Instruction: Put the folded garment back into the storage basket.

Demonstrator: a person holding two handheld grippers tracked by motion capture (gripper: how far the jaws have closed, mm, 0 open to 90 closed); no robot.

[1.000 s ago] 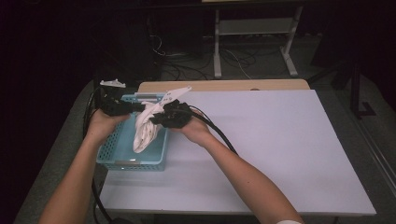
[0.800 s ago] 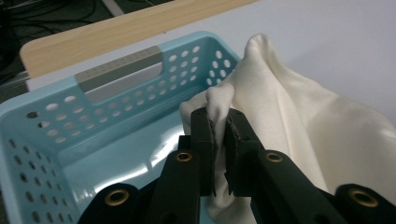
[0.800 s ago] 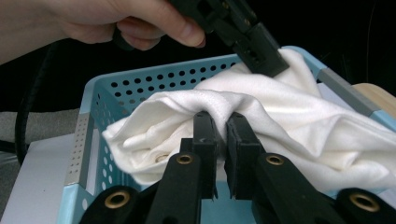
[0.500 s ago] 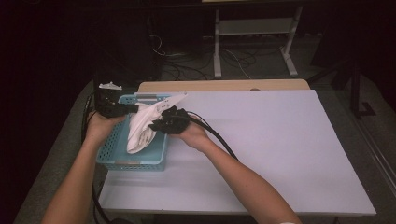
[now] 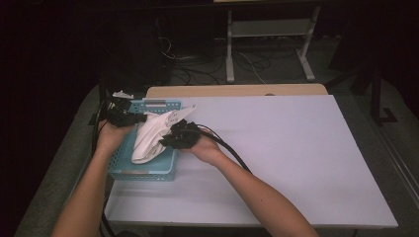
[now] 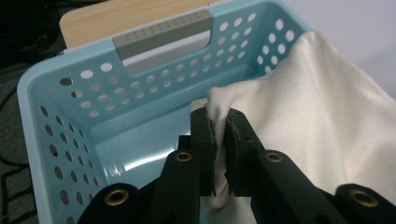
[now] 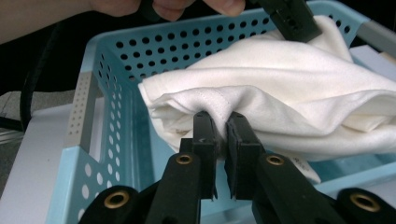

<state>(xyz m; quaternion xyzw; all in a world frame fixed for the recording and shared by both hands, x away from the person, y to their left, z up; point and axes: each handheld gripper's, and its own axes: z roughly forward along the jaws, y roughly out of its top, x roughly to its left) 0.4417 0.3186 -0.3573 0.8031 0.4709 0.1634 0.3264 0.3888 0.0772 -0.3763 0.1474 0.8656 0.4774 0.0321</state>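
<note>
High view: white cloth (image 5: 150, 138) lengthwise along basket (image 5: 143, 170).

Both forearms are reaching in from the near edge of the table toward its far left corner. The left hand (image 5: 112, 138) is holding the left gripper (image 5: 129, 114) farther out, its jaws clamping a pinch of white cloth (image 6: 327, 121). The right hand (image 5: 206, 148) is carrying the right gripper (image 5: 170, 138) just beside it, nearer the table's middle, jaws likewise pressing together on a fold of that cloth. Black cables are trailing back along both wrists.
</note>
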